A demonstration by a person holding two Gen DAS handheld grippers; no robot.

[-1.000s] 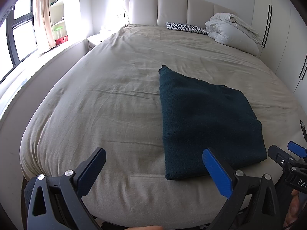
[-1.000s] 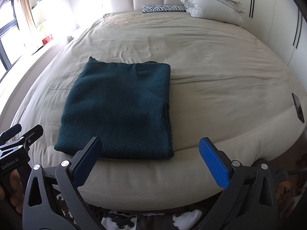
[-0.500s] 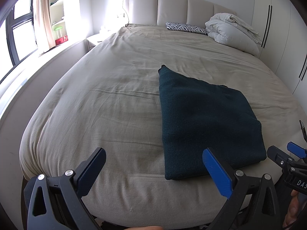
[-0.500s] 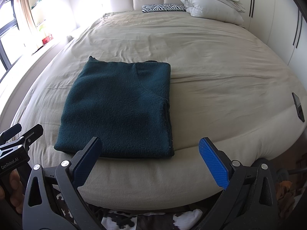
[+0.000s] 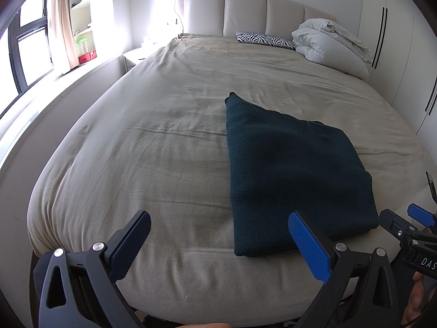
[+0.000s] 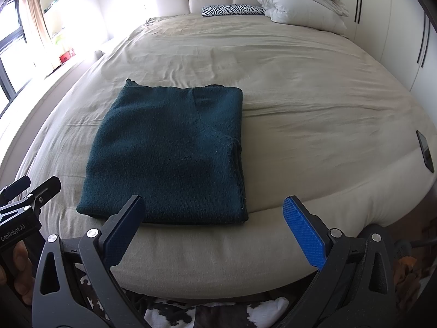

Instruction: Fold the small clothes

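You are holding the left gripper with its jaws spread wide and empty, hovering off the near edge of the wide bed with the beige sheet. Your right gripper is likewise gaping, gripping nothing. The dark teal knitted garment, folded into a neat rectangle, is lying flat on the sheet near that edge, just beyond your right gripper's left finger. A crumpled white duvet and a zebra-print pillow are sitting by the headboard. A small dark flat object, perhaps a phone, is resting at the bed's right edge.
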